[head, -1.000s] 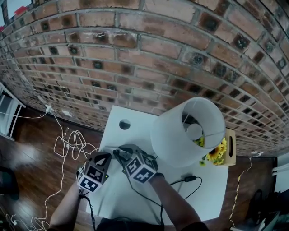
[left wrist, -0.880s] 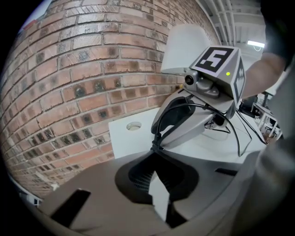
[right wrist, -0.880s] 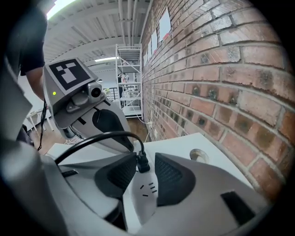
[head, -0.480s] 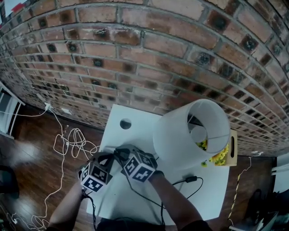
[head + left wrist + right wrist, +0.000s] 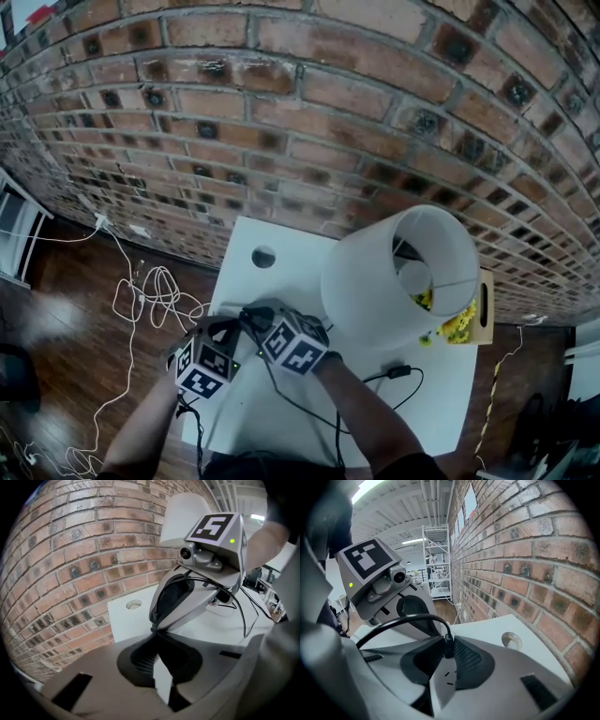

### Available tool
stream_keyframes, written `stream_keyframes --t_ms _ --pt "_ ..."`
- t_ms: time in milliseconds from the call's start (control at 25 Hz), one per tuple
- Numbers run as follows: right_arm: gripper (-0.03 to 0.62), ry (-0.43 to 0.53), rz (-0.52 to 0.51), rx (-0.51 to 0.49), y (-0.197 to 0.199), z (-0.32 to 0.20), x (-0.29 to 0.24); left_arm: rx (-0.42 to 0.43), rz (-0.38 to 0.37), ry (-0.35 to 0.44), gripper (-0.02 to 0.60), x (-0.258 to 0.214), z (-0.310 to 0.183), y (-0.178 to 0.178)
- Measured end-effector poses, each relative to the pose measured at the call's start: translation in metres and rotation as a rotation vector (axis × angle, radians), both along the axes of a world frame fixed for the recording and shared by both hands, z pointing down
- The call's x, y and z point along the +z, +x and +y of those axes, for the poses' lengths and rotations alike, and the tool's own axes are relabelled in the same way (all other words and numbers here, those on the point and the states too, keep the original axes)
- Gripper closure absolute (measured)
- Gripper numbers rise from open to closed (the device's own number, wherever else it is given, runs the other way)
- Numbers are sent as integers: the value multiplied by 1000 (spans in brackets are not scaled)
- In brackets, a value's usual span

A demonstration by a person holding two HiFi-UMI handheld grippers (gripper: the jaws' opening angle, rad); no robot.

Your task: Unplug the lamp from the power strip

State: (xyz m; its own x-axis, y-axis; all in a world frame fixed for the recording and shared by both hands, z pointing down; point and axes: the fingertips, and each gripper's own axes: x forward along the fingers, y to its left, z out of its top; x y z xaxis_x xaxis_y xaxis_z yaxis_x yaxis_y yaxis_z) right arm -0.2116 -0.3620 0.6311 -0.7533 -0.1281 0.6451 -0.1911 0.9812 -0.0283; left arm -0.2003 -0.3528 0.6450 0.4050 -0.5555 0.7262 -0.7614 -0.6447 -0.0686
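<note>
Beside the lamp (image 5: 375, 281), the right tool (image 5: 447, 641), jaws just closed, grips the black plug (image 5: 448, 649) at the power strip (image 5: 445, 677) clamped by the left tool (image 5: 153, 632); the wooden box (image 5: 482, 309) behind the lamp holds yellow flowers (image 5: 457, 323).

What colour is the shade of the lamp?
The lampshade is plain white, which shows best in the head view.

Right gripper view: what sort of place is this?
Probably a converted industrial loft or workshop used as a lab, not a home. It has a long exposed brick wall, a ribbed white ceiling with strip lights, and a tall metal rack standing further down the room.
</note>
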Motion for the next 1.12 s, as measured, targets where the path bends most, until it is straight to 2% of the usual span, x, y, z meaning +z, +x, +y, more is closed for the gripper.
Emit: stream_keyframes --t_ms 200,400,600,640,720,760,840,880,1000,1120 --pt "531 1 1 59 2 -1 0 -4 -15 -22 558 9 4 -2" --pt "530 -35 -37 140 0 -5 -5 -10 -20 4 557 0 0 1" --pt "530 -23 -39 162 1 -4 -6 -6 -27 -3 557 1 0 2" --pt "530 -27 -77 181 1 -6 -11 -8 -25 -1 557 1 0 2" --pt "528 -37 -229 245 -3 -20 -44 -13 -22 3 555 1 -1 1" --pt "533 -16 -273 250 -8 -28 -64 -19 -19 1 557 1 -2 0" --pt "531 86 -209 153 -22 -33 -84 -29 -14 -4 557 1 -2 -2" --pt "531 106 -178 109 -26 -30 -86 -28 -19 -11 557 3 1 -2" --pt "531 88 -180 112 -23 -23 -86 -17 -32 -19 557 5 3 2" --pt "531 114 -146 105 -19 -15 -77 -18 -40 -8 557 3 0 0"
